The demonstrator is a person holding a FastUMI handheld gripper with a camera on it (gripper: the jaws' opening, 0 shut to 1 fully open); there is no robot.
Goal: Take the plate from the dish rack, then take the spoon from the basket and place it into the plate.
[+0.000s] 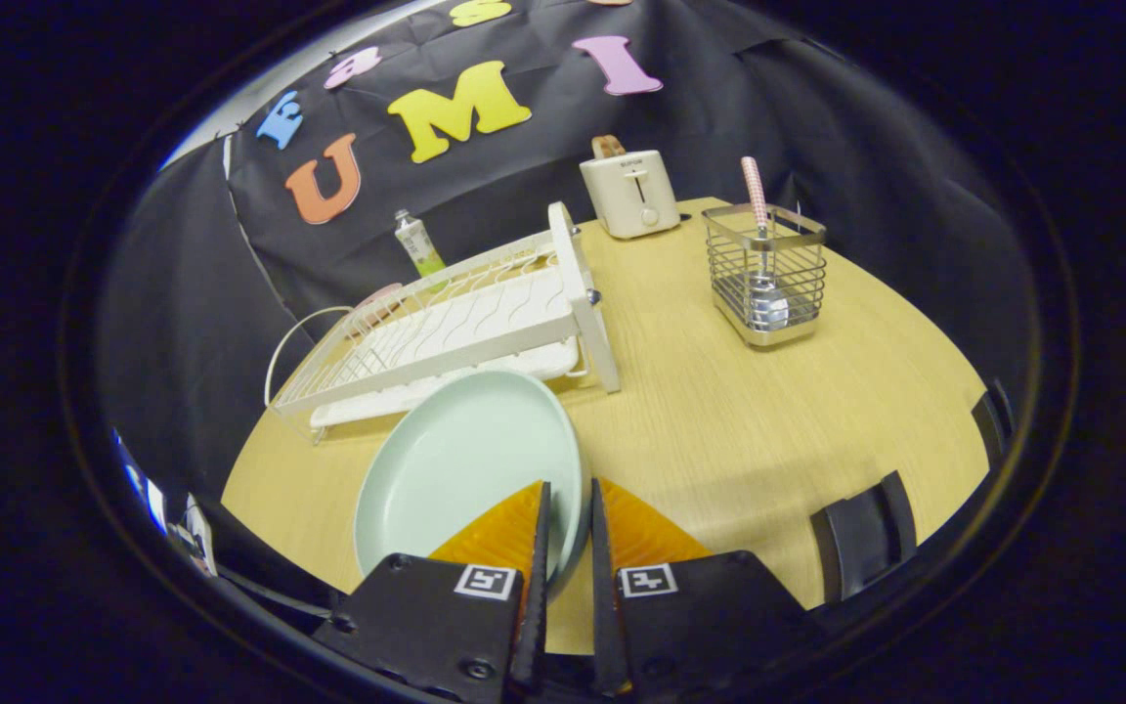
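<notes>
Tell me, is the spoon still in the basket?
Yes, in. The spoon stands upright inside the wire basket, beyond the claw, which pinches the plate rim.

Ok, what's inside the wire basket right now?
The wire basket holds one spoon, upright, its pink-patterned handle above the rim and its metal bowl at the bottom. Nothing else shows through the wires. The gripper pinches the plate's rim, well short of the basket.
</notes>
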